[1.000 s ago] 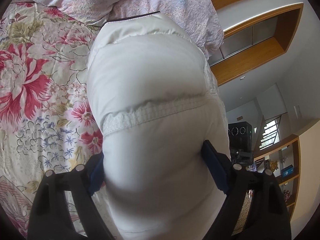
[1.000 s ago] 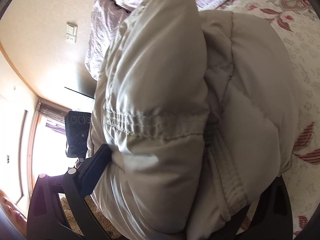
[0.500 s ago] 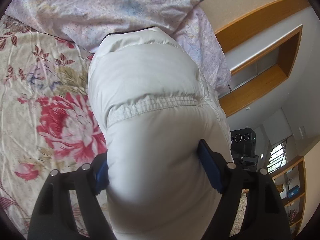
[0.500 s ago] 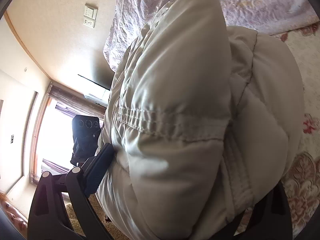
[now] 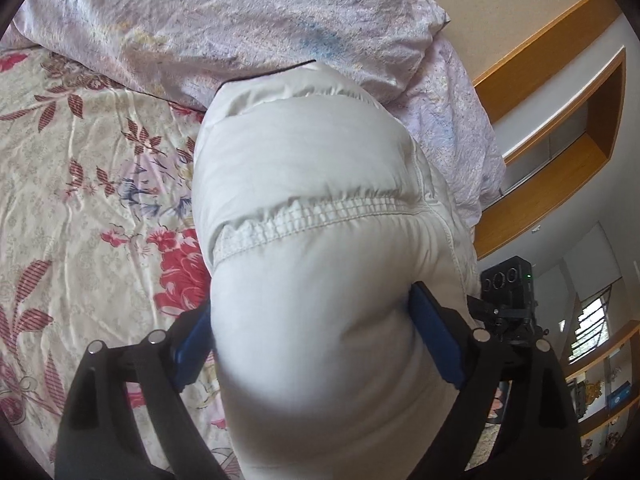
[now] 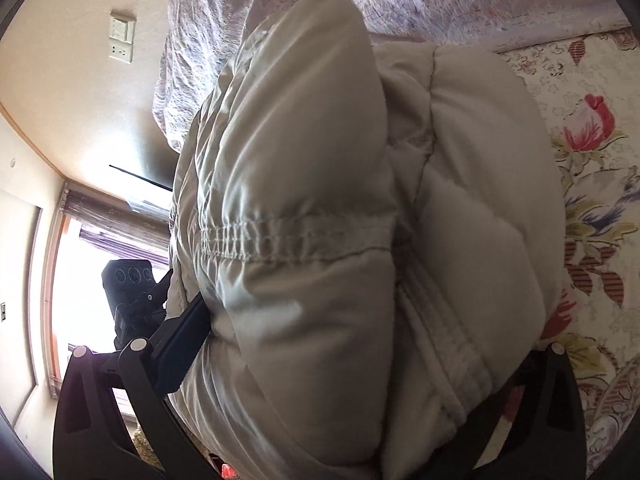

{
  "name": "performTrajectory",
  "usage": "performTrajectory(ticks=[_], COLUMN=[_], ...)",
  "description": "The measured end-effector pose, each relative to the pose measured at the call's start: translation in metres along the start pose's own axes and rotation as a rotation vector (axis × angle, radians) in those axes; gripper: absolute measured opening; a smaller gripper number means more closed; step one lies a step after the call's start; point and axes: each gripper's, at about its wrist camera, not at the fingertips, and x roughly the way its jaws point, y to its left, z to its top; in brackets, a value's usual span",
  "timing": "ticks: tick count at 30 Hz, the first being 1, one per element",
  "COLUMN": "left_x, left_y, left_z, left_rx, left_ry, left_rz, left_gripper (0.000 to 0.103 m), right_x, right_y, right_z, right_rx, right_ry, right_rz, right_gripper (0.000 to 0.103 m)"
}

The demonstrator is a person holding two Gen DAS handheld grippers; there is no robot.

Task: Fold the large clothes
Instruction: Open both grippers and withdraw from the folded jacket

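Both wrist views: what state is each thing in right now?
Padded jacket: folded into a thick bundle, held at both ends.
Left gripper: jaws wide, just opening further, pads against the bundle.
Right gripper: jaws wide, just opening further, around the bundle.
Bedspread: spread flat.
Pillows: lying behind the jacket.

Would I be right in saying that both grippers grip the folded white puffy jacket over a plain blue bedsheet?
Not quite: the bedsheet is cream with red flowers, not plain blue, as the left wrist view shows. The rest holds: the left gripper and the right gripper each clasp the folded white puffy jacket.
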Motion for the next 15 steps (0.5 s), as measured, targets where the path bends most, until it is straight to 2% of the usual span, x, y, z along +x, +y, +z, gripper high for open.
performTrajectory(ticks=[4,9,13,15], left_x=[-0.020,-0.034,-0.035,-0.034], left_y=[-0.016,-0.032,-0.052,-0.064], left_z=[0.001,-0.001,-0.005,-0.006], left_rx=[0.089,0.149,0.217,0.254], left_ry=[-0.063,-0.094,-0.109,-0.123], left_rz=[0.144,0.300,0.405,0.448], left_gripper=[0.097,0.100,0.101,0.101], right_x=[-0.039,-0.089,-0.092,-0.077], right_y=[0.007,0.032,0.075,0.101], right_z=[-0.006,-0.012,-0.014,-0.012], right_rx=[-0.016,-0.085,-0.186,-0.240], right_ry=[-0.096,-0.227,-0.253,-0.278], right_rz=[-0.126,-0.323,-0.414,-0.439], right_gripper=[0.102,0.102,0.102,0.096])
